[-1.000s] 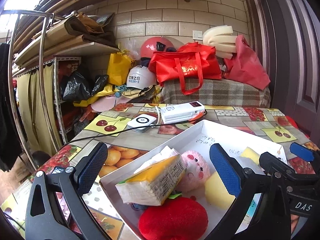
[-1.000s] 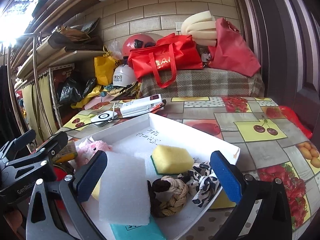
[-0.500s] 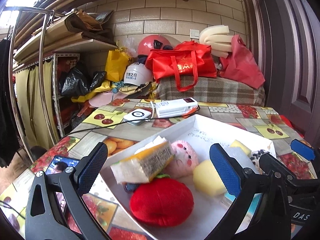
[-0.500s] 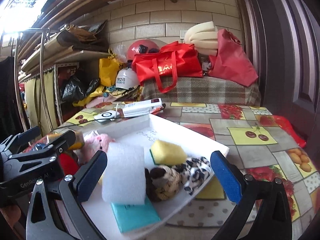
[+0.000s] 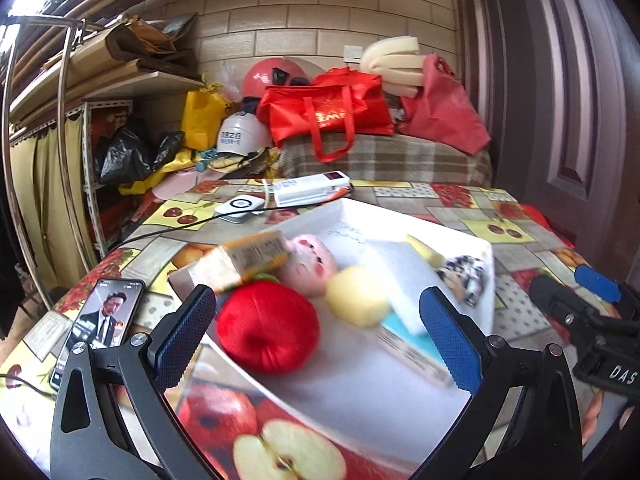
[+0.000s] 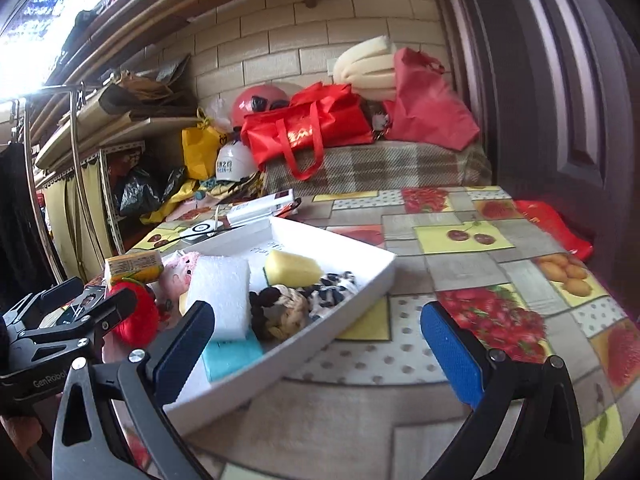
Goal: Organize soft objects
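While the white tray (image 5: 460, 240) sat close under both cameras a second ago, it now lies further off, with more fruit-print tablecloth (image 6: 480, 280) showing. Left gripper (image 5: 320, 336) has pulled back, jaws wide, holding nothing; right gripper (image 6: 320, 344) too, wide and empty. Red plush apple (image 5: 268, 326), pink plush (image 5: 312, 264), tissue pack (image 5: 240, 258), yellow sponge (image 6: 292, 268), white foam (image 6: 220, 296) all stay in the tray. Phone (image 5: 100, 328) has come into view left of it.
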